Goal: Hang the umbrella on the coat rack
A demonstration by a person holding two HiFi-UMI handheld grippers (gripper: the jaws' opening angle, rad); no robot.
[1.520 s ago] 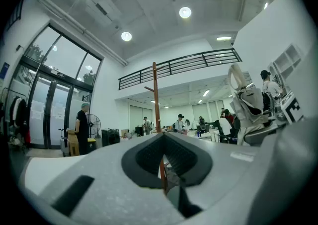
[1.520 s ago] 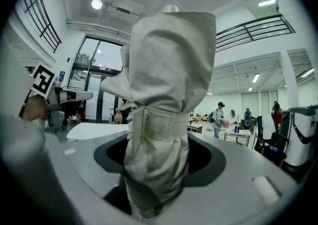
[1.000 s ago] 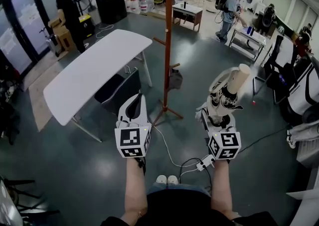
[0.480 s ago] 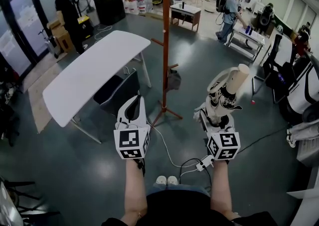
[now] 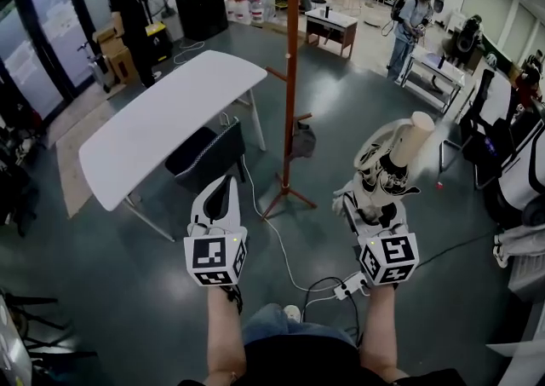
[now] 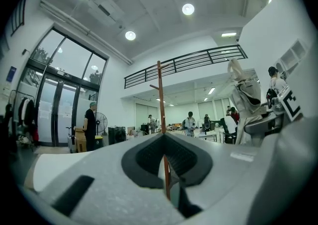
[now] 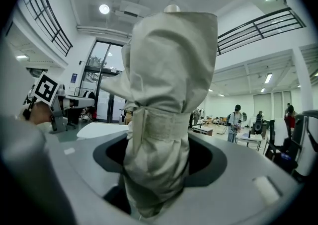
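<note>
One umbrella point(image 5: 393, 157) is standing upright, clamped by the right claw point(image 5: 373, 202) around its wrapped fabric, well short of the rack point(image 5: 290, 77), while the left claw point(image 5: 221, 192) is hanging closed and empty; likely risks: fabric slipping through the grip, or a bump tipping the rack.

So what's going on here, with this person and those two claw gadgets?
A person is working with a handheld gripper in each hand. The right gripper is clamped on a folded, cream-coloured umbrella and holds it upright. The left gripper is closed and holds nothing. Both point toward a tall wooden coat rack standing on the floor just ahead, beside a white table. The umbrella is not on the rack yet and is clear of its pegs.
</note>
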